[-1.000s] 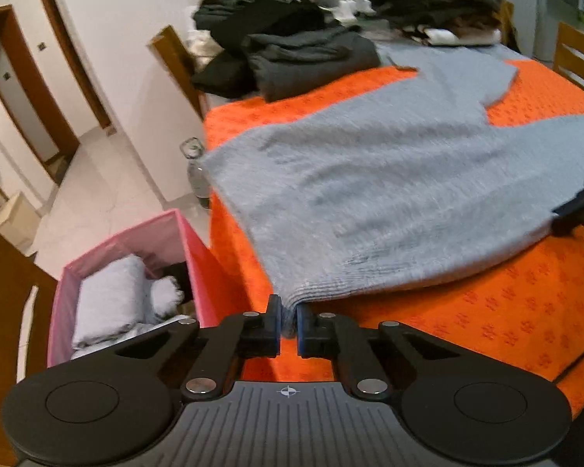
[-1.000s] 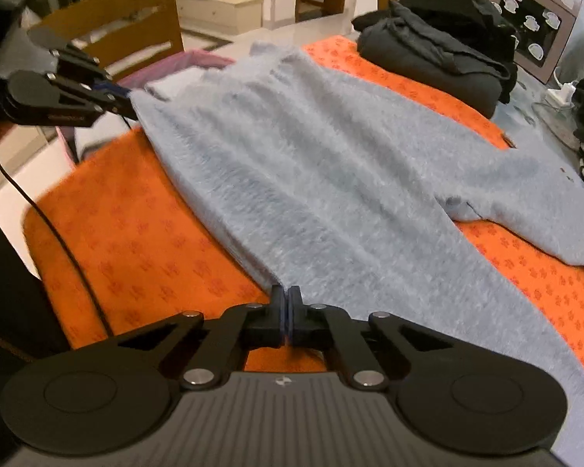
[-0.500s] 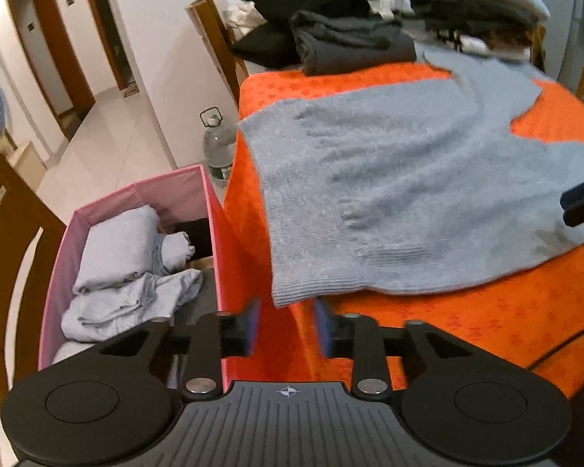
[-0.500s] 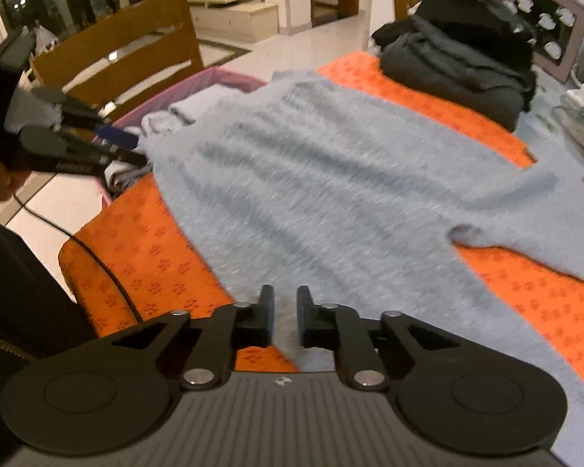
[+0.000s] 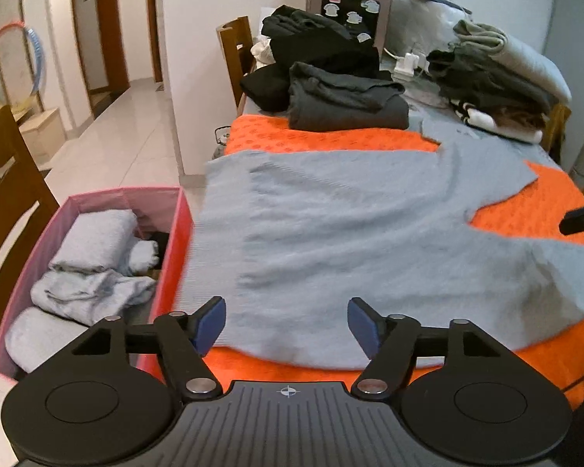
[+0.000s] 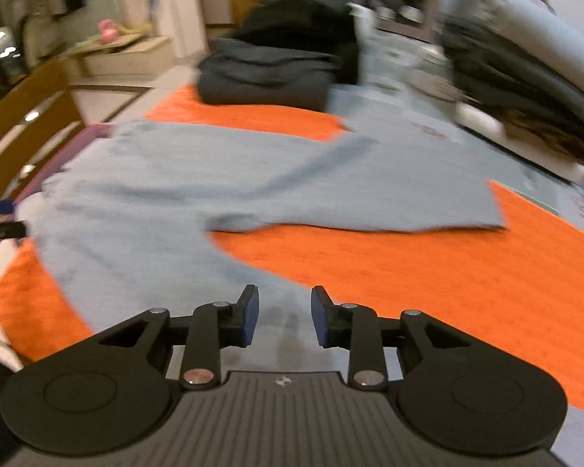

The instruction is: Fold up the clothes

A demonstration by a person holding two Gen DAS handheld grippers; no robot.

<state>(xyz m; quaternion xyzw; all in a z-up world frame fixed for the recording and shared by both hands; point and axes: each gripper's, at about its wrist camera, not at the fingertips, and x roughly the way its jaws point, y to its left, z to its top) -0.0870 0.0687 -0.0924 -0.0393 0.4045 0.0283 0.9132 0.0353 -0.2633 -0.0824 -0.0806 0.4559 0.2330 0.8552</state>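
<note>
A light grey knitted sweater [image 5: 350,233] lies spread flat on the orange table cover [image 5: 331,140], one sleeve reaching toward the back right. My left gripper [image 5: 287,325] hangs above the sweater's near hem with its jaws opening and nothing between the blue pads. In the blurred right wrist view the same sweater [image 6: 253,179] lies flat. My right gripper [image 6: 284,317] hovers over its near edge, jaws opening, gripping nothing. The right gripper's tip [image 5: 582,220] shows at the right edge of the left wrist view, and the left gripper's tip [image 6: 0,218] at the left edge of the right wrist view.
A pink fabric bin [image 5: 167,257] with folded grey clothes stands on the floor left of the table. Dark folded garments [image 5: 342,101] and a mixed pile [image 5: 498,78] sit at the table's back. Wooden chairs [image 5: 7,198] stand left and behind. An orange cover [image 6: 408,257] shows right.
Both grippers let go of the sweater's hem and opened. Both drew back and rose, so the sweater now lies flat, and the right wrist view swung right.
</note>
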